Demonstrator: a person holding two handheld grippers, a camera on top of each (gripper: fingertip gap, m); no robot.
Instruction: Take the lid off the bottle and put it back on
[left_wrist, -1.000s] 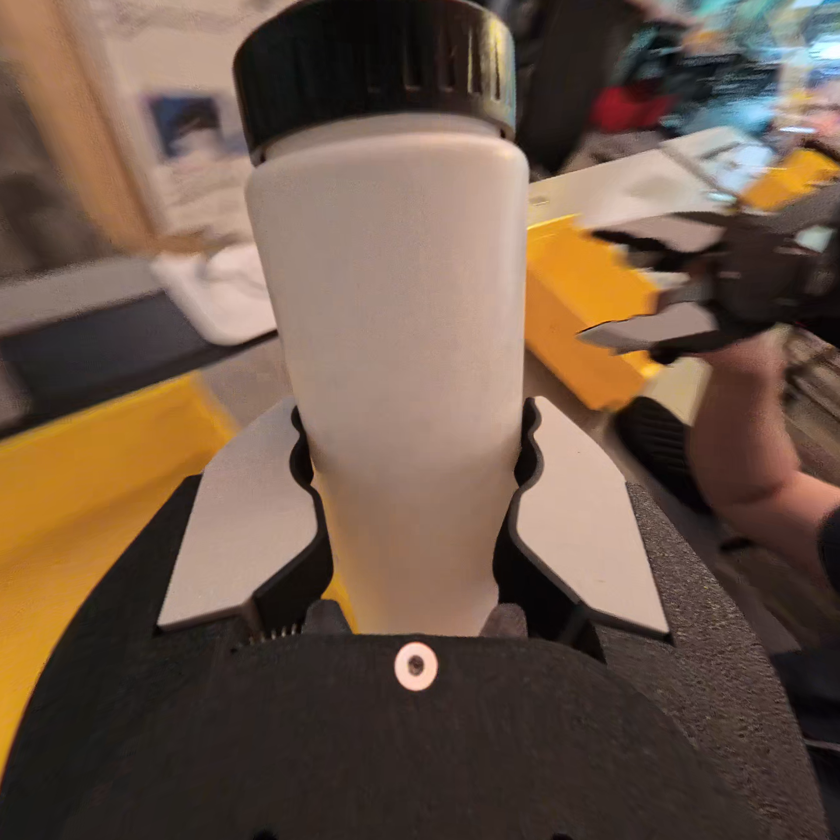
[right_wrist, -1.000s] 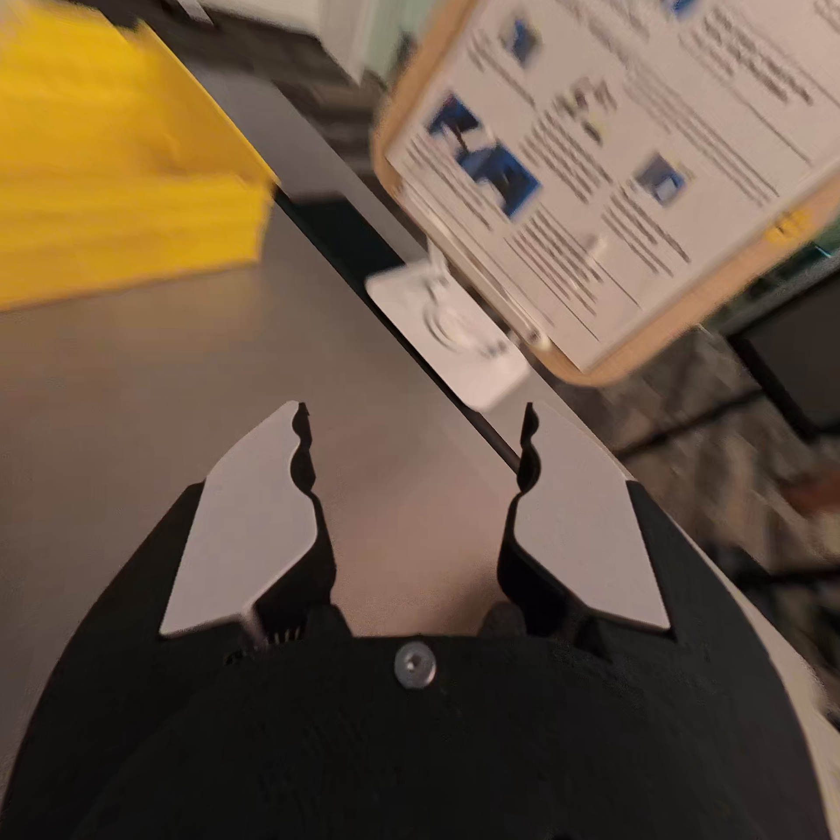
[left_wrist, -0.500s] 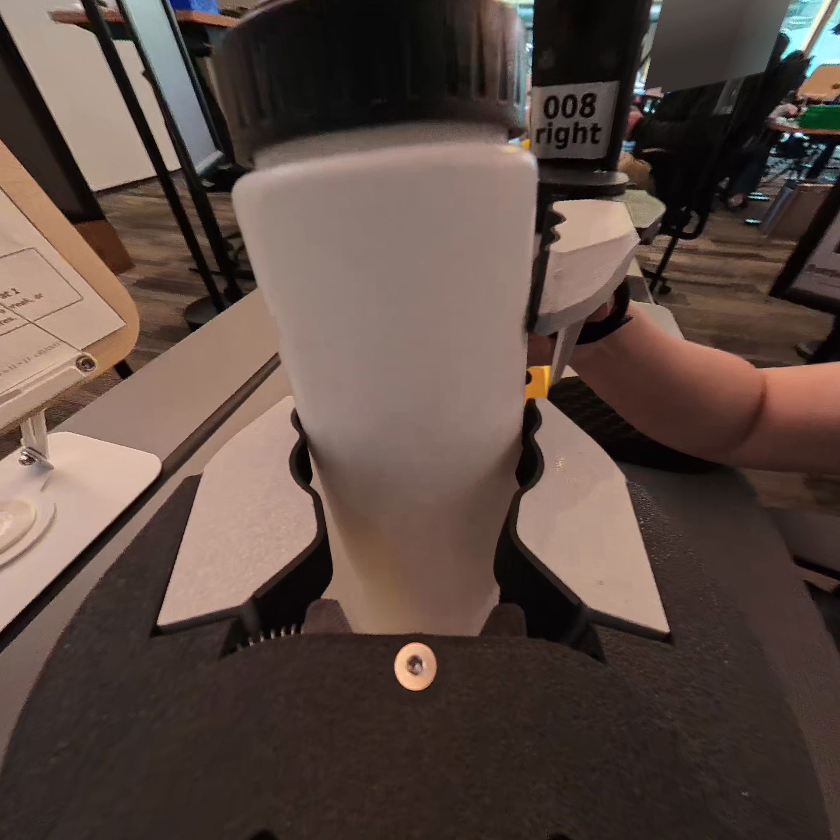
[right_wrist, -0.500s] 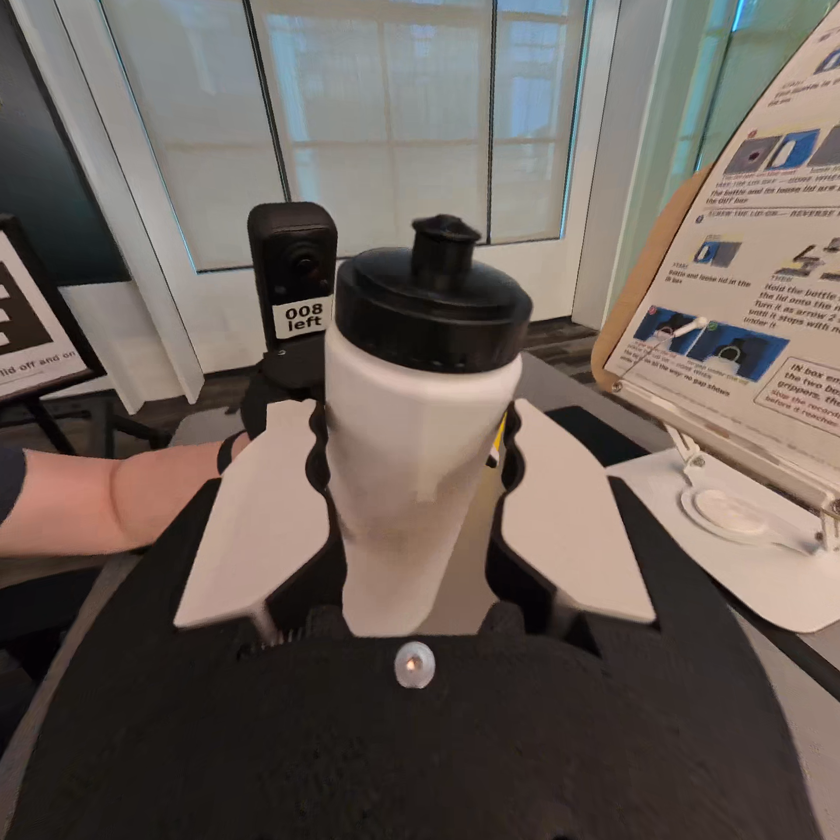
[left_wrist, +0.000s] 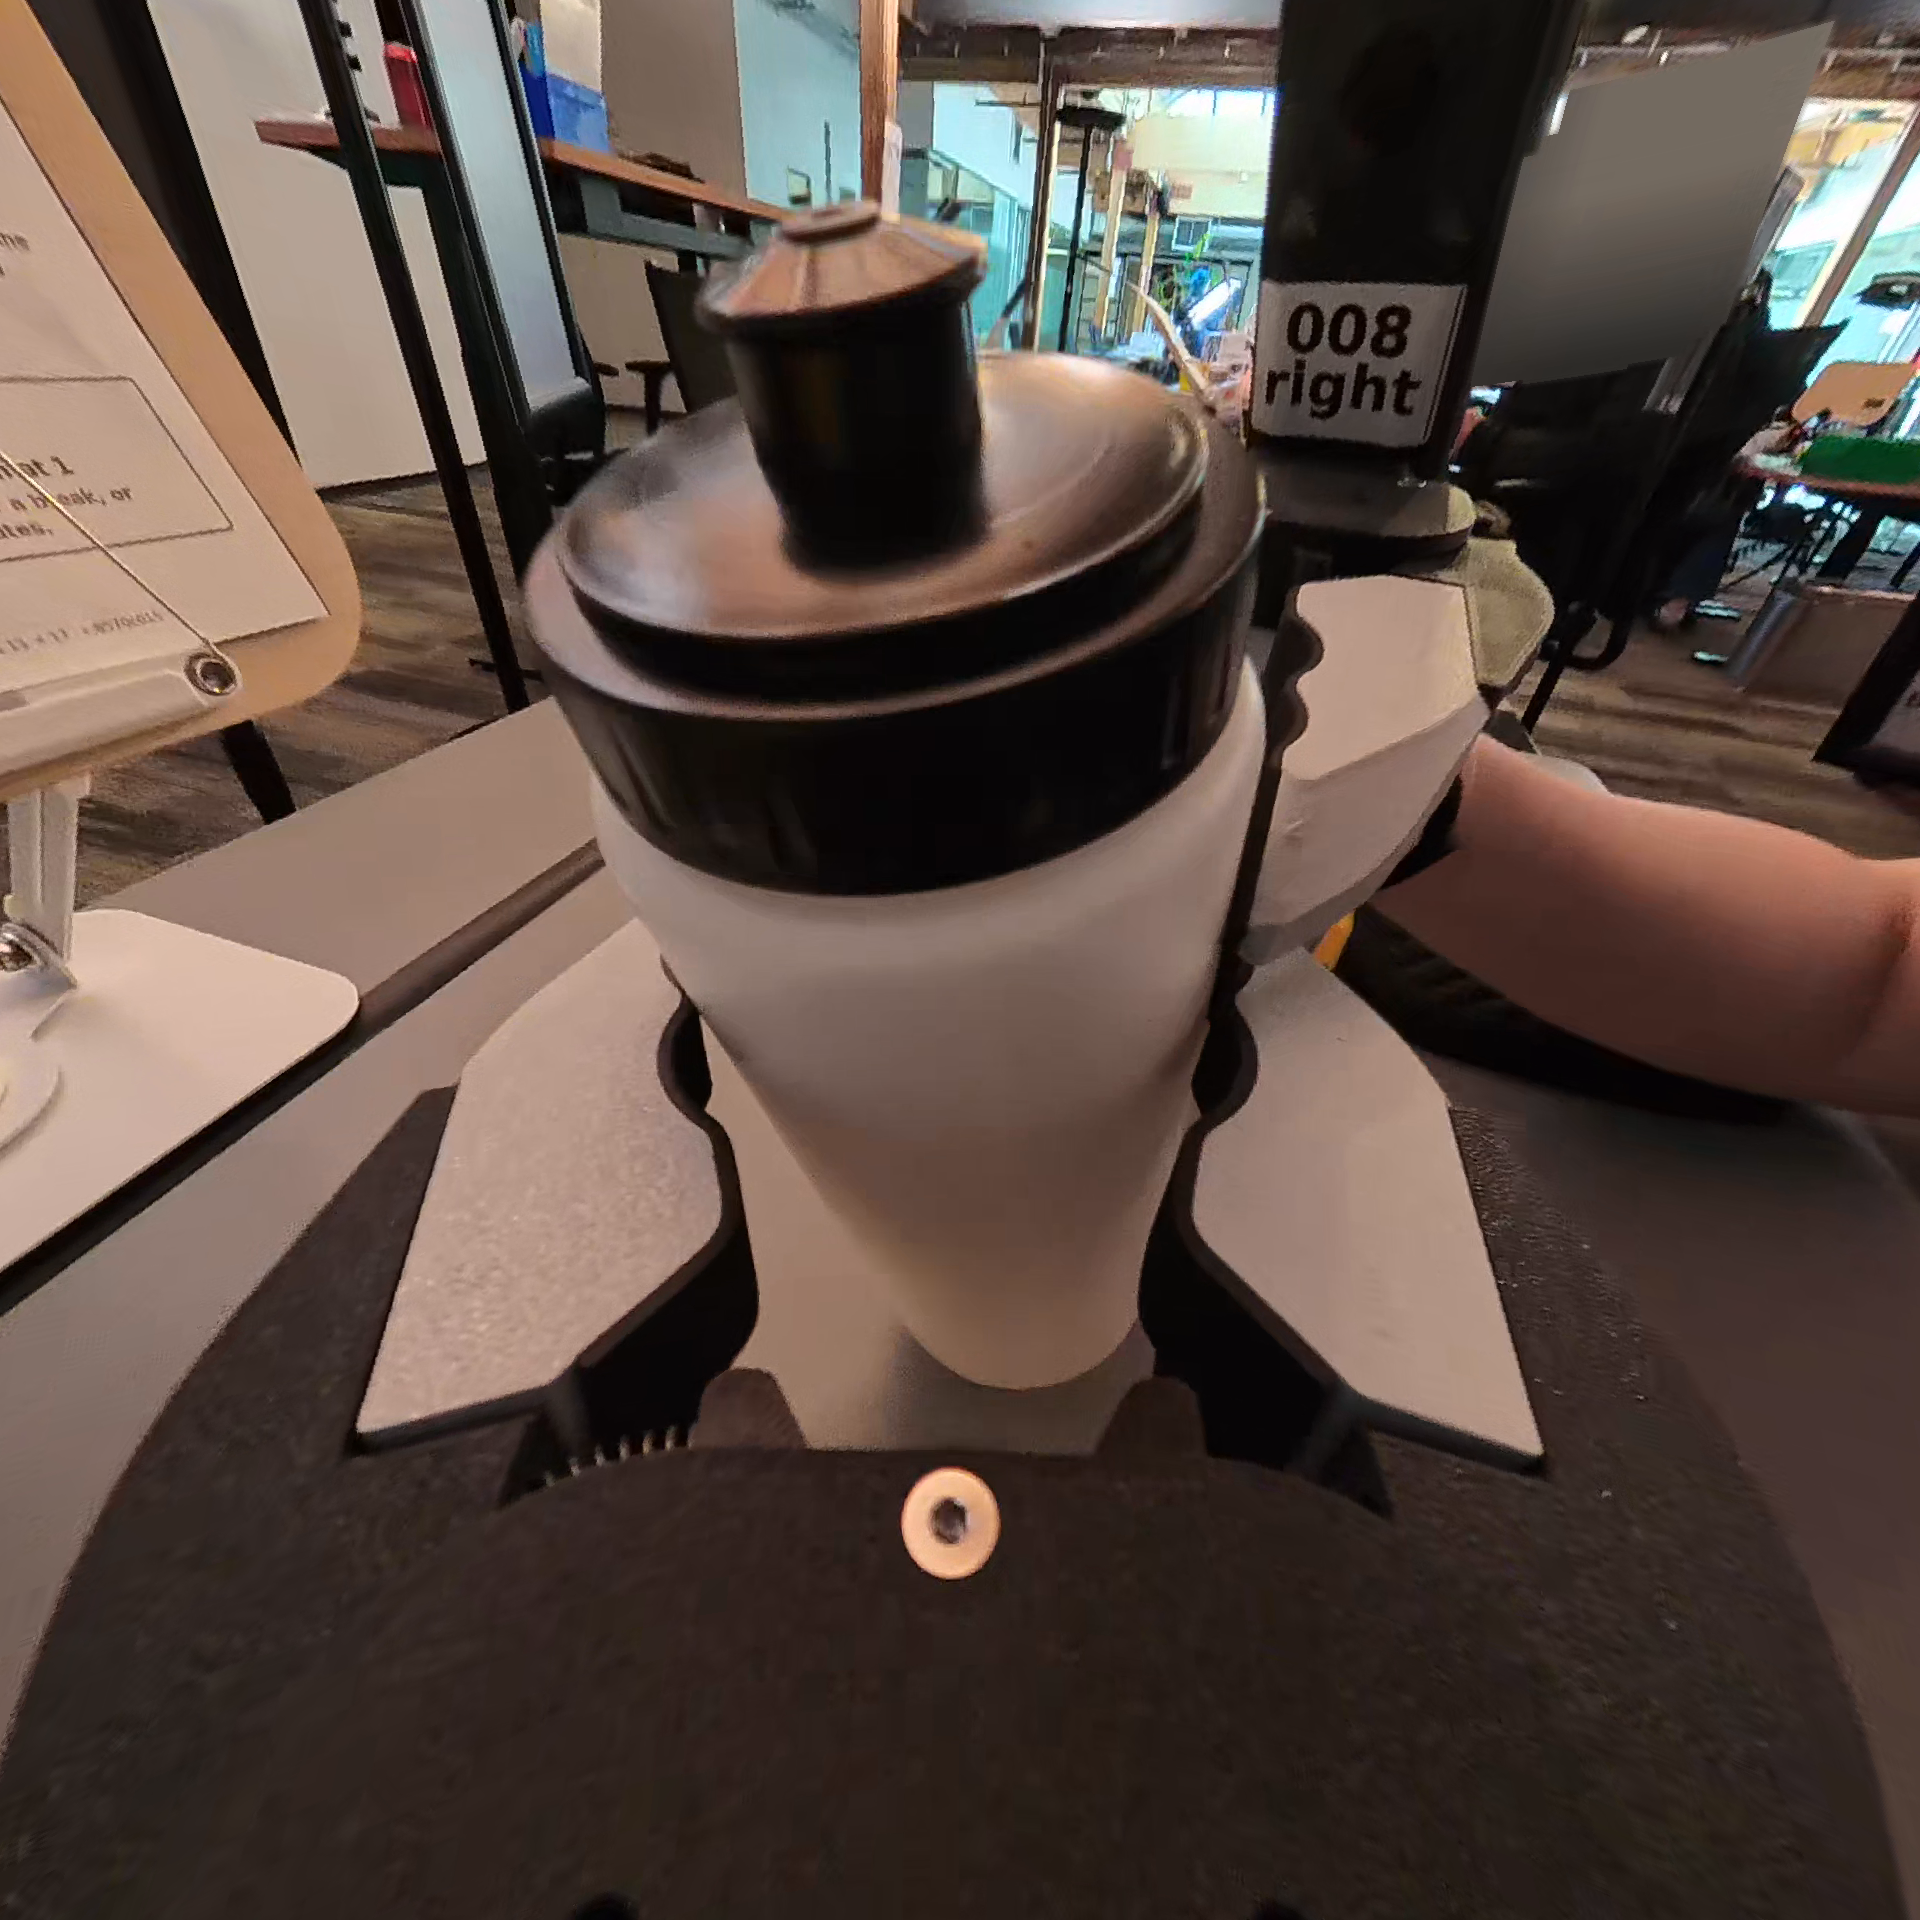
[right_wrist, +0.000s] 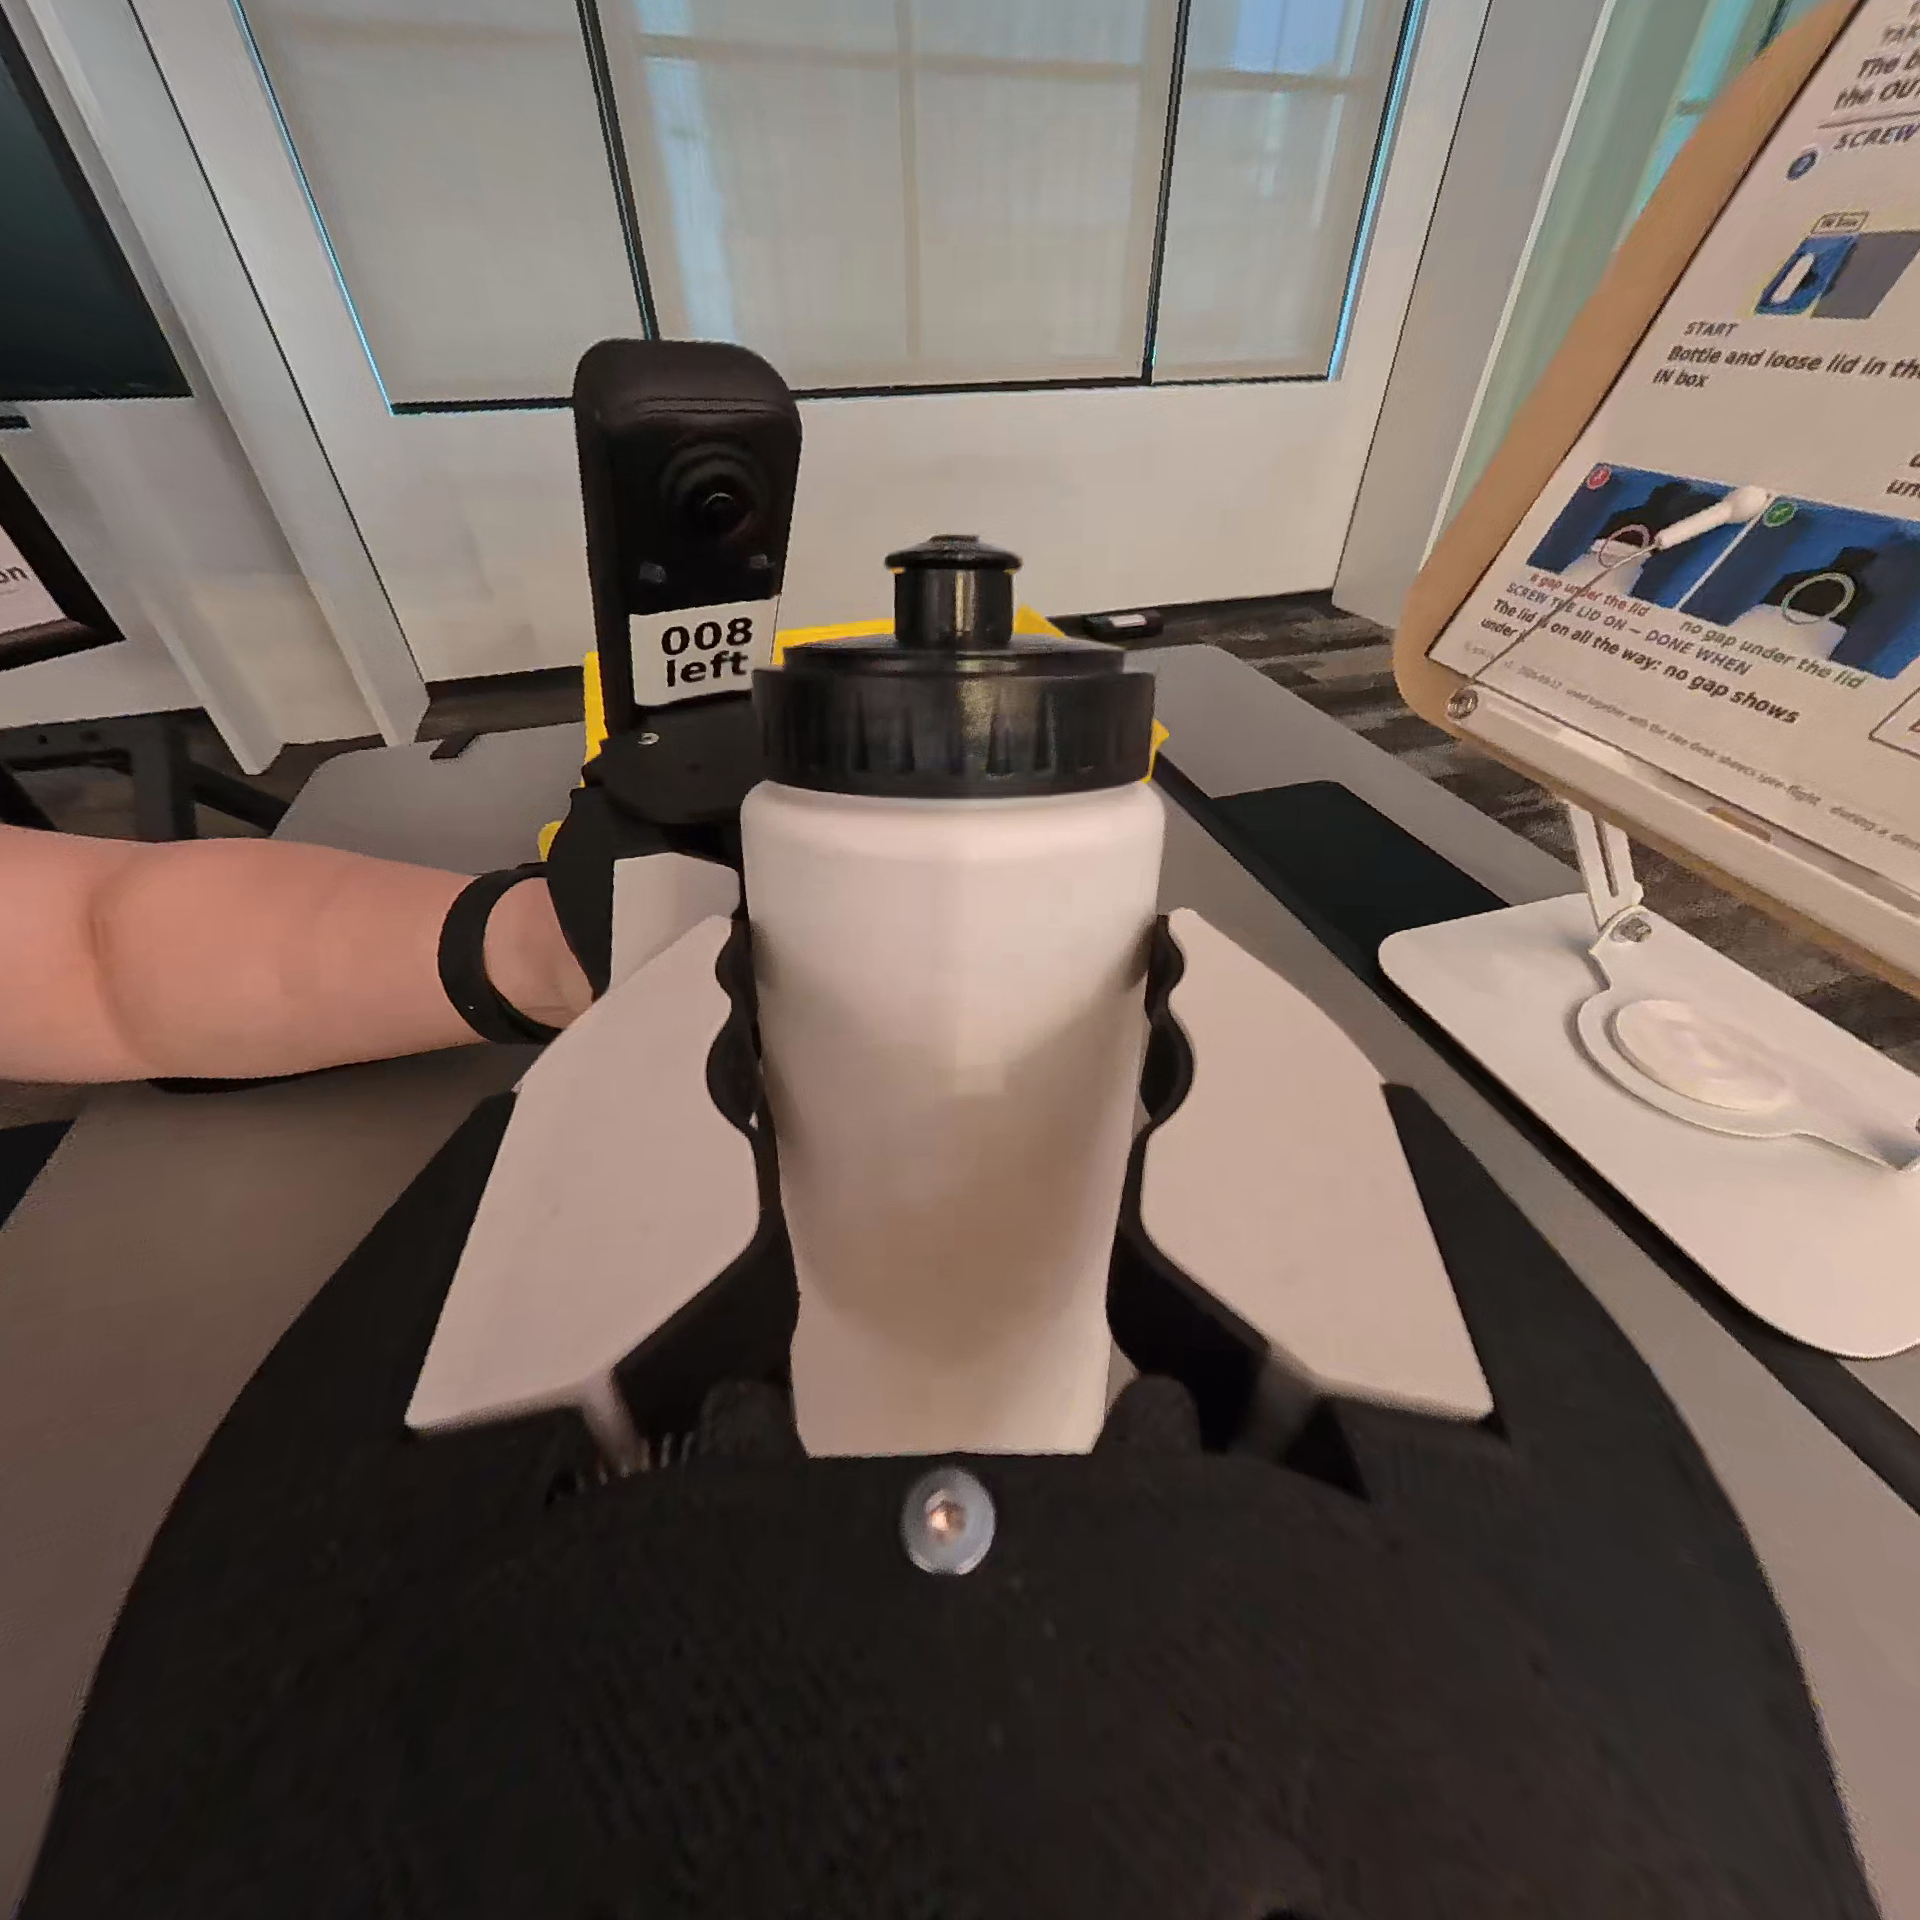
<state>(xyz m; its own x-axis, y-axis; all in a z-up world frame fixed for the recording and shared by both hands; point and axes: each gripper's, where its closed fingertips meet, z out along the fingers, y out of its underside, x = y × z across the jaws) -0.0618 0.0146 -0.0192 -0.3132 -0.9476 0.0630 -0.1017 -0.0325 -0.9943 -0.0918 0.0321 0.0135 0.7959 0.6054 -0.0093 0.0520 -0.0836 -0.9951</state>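
Note:
A white bottle (left_wrist: 935, 1039) with a black screw lid (left_wrist: 894, 727) and spout on it stands upright between both grippers. My left gripper (left_wrist: 958, 1003) is open around the bottle's lower body. Grey table shows between its left pad and the bottle. My right gripper (right_wrist: 948, 935) is shut on the bottle (right_wrist: 951, 1039), both pads pressed on the body below the lid (right_wrist: 951, 717). One of its fingers (left_wrist: 1371, 727) shows against the bottle's right side in the left wrist view. The left gripper's finger (right_wrist: 665, 904) shows behind the bottle in the right wrist view.
An instruction board (right_wrist: 1714, 468) on a white stand (right_wrist: 1662, 1091) sits on the grey table (left_wrist: 364, 852) to one side. A yellow box (right_wrist: 603, 686) stands behind the left gripper. A person's forearms (left_wrist: 1662, 956) (right_wrist: 260, 956) reach in from the sides. A black mat (right_wrist: 1351, 862) lies beyond the bottle. My left and right fingertips are right by each other.
My right gripper swung in from the table and closed on the bottle's body. My left gripper's jaws widened a little, and the lid's top now shows in its view.

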